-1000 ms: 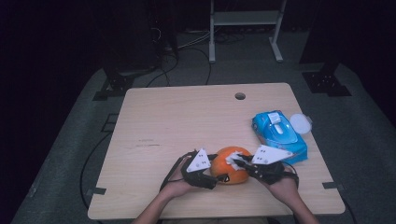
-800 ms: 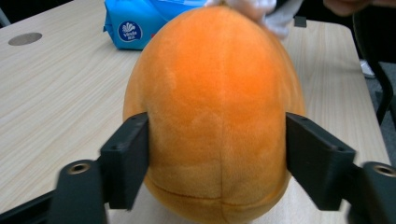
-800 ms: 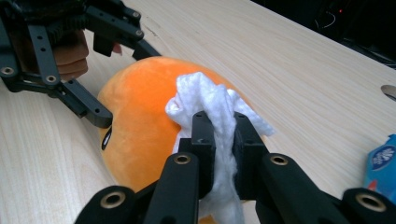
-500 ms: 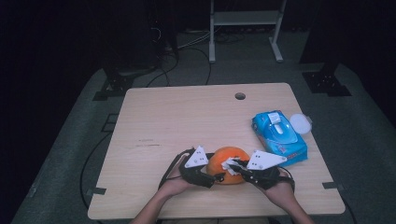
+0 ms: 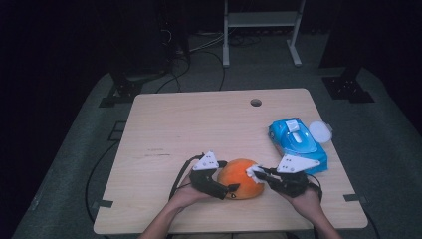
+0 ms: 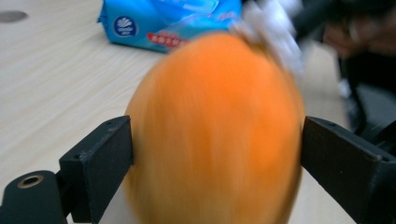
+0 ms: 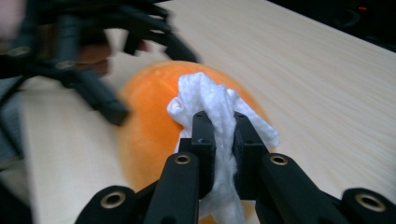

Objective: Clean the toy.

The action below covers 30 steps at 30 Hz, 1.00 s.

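I'm mid-wipe on the orange (image 5: 241,178) at the near edge of the table (image 5: 189,124): right gripper (image 7: 219,122) pinches a white tissue (image 7: 212,105) against it, left gripper (image 6: 217,154) jaws just opened around it, so next I re-clamp and rub.

**What the frames leave unclear**

In the left gripper view the orange fruit (image 6: 215,135) is smeared by motion, its skin without detail, and its underside runs off the bottom edge. The white wipe (image 6: 273,28) behind it is a blur cut by the top edge, as is the blue wipes pack (image 6: 163,23), whose printed label is too soft to read. Whether the left gripper (image 6: 217,154) has its pads pressed to the fruit or just beside it cannot be told. In the right gripper view the left gripper (image 7: 93,70) is blurred. From the high view, the fruit's near side sits hidden behind both grippers.
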Available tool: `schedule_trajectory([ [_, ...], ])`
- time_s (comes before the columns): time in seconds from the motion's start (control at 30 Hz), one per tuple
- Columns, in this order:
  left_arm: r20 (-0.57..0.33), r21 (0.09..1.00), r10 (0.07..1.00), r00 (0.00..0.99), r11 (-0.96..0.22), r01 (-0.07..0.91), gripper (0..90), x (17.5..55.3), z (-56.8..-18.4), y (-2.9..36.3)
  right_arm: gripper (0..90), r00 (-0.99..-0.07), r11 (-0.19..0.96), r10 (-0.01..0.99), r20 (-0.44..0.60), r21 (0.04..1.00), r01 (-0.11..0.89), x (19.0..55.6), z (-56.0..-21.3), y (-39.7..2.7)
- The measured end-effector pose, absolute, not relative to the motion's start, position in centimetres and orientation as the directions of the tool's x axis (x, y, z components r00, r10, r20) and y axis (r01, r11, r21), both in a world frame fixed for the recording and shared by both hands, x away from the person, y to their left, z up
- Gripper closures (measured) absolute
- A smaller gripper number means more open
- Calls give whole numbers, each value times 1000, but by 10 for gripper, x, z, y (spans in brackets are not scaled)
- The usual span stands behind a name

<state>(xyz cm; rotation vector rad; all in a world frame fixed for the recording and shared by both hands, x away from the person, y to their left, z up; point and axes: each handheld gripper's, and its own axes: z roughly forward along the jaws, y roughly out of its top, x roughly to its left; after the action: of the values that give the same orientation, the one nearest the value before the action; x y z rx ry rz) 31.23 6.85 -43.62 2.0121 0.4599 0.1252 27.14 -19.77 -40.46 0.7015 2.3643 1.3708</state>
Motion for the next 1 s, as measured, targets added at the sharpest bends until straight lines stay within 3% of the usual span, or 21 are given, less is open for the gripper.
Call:
schedule_trajectory([
  [0.13, 35, 896, 359, 933, -425, 130, 334, 305, -435, 68, 811, -821, 417, 569, -50, 878, 236, 272, -395, -200],
  [0.23, 216, 887, 311, 926, -459, -52, 382, 295, -430, 60, 811, -787, 350, 616, -29, 905, 240, 282, -389, -210],
  [0.3, 300, 863, 306, 904, -490, -121, 382, 293, -430, 55, 810, -785, 338, 620, -2, 903, 266, 288, -391, -212],
  [0.37, 276, 870, 315, 908, -484, -96, 347, 296, -434, 56, 811, -786, 348, 619, 4, 895, 279, 290, -399, -212],
  [0.47, 68, 906, 330, 942, -416, 80, 178, 307, -434, 62, 811, -791, 350, 611, 26, 888, 299, 291, -405, -214],
  [0.53, -17, 893, 333, 943, -419, 164, 89, 312, -435, 61, 811, -803, 344, 595, 46, 888, 305, 289, -406, -212],
  [0.6, -13, 882, 322, 947, -442, 162, 74, 312, -437, 60, 810, -825, 351, 563, 48, 890, 292, 284, -403, -206],
  [0.73, 102, 894, 334, 937, -445, 61, 323, 302, -435, 63, 810, -835, 366, 550, 28, 891, 270, 281, -398, -202],
  [0.8, 191, 909, 356, 915, -417, -27, 366, 298, -432, 62, 810, -827, 348, 561, 31, 898, 270, 283, -395, -204],
  [0.9, 199, 911, 385, 901, -411, -26, 344, 302, -432, 58, 810, -821, 325, 570, 22, 912, 250, 283, -389, -207],
  [0.93, 197, 903, 390, 899, -431, -11, 304, 303, -436, 57, 810, -821, 328, 571, 21, 910, 251, 284, -390, -206],
  [1.0, 105, 906, 378, 920, -417, 68, 179, 309, -441, 60, 810, -823, 362, 567, 12, 895, 263, 287, -399, -202],
])
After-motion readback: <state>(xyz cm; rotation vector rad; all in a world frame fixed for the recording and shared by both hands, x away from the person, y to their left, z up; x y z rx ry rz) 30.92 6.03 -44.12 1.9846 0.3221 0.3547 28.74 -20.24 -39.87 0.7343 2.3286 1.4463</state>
